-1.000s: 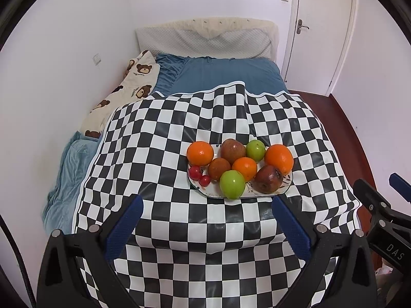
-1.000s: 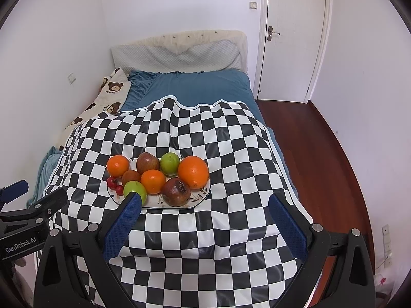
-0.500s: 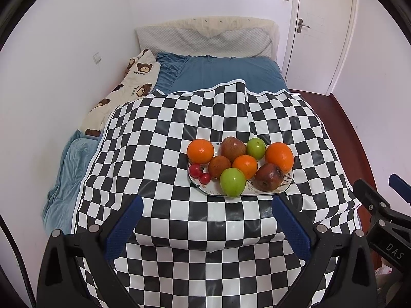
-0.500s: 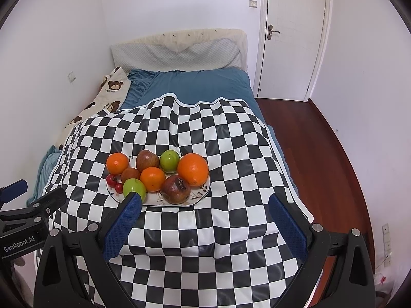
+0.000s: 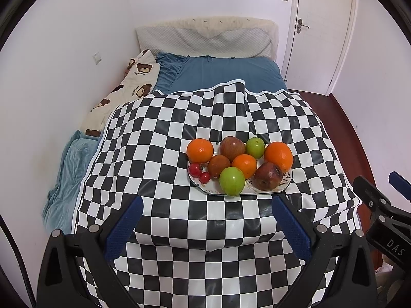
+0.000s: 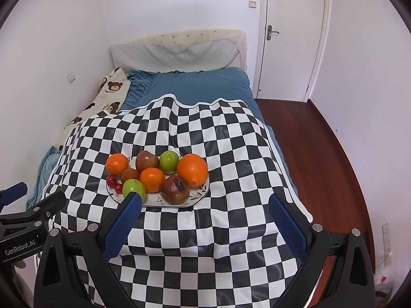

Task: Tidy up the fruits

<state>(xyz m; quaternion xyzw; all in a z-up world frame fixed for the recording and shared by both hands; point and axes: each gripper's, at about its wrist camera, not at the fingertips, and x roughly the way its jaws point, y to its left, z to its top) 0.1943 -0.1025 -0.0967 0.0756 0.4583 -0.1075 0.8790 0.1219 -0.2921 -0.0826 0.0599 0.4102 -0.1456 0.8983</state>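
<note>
Fruits all sit heaped on one white plate (image 5: 287, 180) on the checkered cloth (image 5: 179, 218); nearest, the left gripper (image 5: 205, 220) and right gripper (image 6: 203, 218) hang spread wide and empty, short of the plate; on it a green apple (image 5: 232, 181) and a bruised dark fruit (image 5: 268, 175) lie in front, two small red fruits (image 5: 199, 173) at the left edge, oranges (image 5: 278, 156) and another green apple (image 5: 255, 147) behind; nothing lies loose on the cloth; such a gathered plate fits either fruit already collected or fruit waiting to be sorted out; beyond lie the blue bed (image 5: 223, 74) and pillow (image 5: 205, 39).
</note>
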